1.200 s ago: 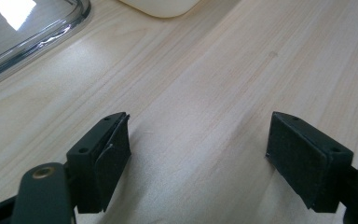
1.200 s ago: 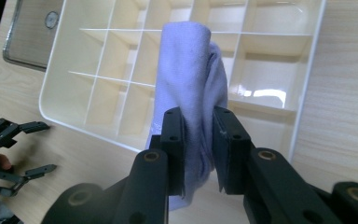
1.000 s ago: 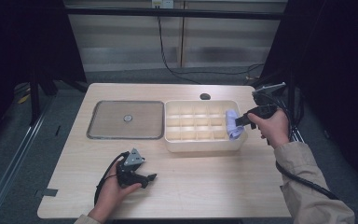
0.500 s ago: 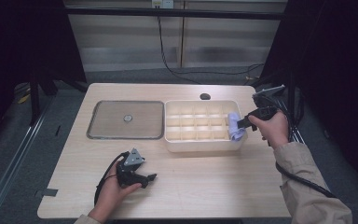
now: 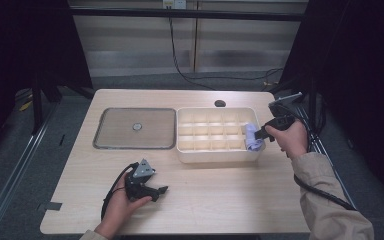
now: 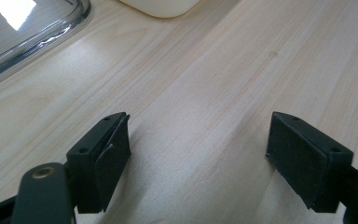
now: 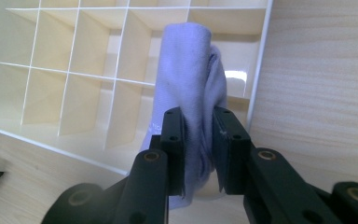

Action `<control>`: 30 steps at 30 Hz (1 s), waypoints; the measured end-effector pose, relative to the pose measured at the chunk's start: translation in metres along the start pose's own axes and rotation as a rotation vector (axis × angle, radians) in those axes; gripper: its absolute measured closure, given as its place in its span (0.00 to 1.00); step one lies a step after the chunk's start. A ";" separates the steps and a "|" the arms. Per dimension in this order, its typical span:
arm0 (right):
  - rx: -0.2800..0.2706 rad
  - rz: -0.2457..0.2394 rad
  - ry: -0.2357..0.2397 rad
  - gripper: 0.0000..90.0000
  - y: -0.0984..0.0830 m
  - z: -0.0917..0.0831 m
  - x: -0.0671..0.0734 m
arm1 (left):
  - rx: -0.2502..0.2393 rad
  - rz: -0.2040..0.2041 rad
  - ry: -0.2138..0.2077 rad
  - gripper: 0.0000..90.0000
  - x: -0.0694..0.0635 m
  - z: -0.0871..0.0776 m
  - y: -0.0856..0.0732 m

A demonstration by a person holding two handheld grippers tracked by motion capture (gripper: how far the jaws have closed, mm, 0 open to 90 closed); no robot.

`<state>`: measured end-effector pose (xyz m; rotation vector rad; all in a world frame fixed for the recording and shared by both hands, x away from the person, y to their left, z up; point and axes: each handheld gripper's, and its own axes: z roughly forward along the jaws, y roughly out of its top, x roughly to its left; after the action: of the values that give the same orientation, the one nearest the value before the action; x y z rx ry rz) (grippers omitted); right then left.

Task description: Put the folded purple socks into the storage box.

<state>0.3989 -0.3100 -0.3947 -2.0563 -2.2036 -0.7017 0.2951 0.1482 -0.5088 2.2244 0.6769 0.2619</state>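
Observation:
A folded pale lilac cloth hangs pinched between the pads of my right gripper, which is shut on it. In the high view this cloth is held over the right end of a cream compartment box, just above its rightmost cells. My right gripper comes in from the right. Down at the front left of the table my left gripper rests low, held in a hand. In the left gripper view its jaws stand wide apart over bare wood and the left gripper is open with nothing between them.
A shallow metal tray with a small round piece in it lies left of the box. A dark round hole sits behind the box. Cables trail from both grippers. The table's front edge is near the left hand.
The right gripper and the cloth have shifted slightly along the box's right end. The left gripper has stayed where it was.

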 end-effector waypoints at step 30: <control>0.033 -0.018 -0.061 0.84 -0.004 0.016 -0.001 | 0.001 0.005 0.005 0.23 0.000 0.000 0.000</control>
<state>0.3989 -0.3052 -0.4102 -2.0713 -2.2530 -0.6078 0.2952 0.1484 -0.5085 2.2278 0.6740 0.2694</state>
